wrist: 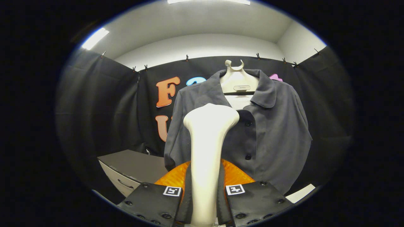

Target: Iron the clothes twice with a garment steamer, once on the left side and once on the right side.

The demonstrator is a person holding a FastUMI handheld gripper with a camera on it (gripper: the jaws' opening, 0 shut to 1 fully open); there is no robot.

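The gripper (205, 198) pointed level at the booth wall, its fingers (151, 201) clamped on the steamer's (206, 148) handle, which stood upright between them. The steamer's head sat just before the shirt's (268, 132) left chest. Beyond, the shirt hung buttoned on a hanger (236, 80). A cabinet (132, 167) stood beside the shirt's hem, apart from it.

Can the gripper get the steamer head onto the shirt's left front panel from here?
Probably yes. The gripper has its jaws shut on the steamer, whose head sits just ahead of the hanging shirt with nothing between them.
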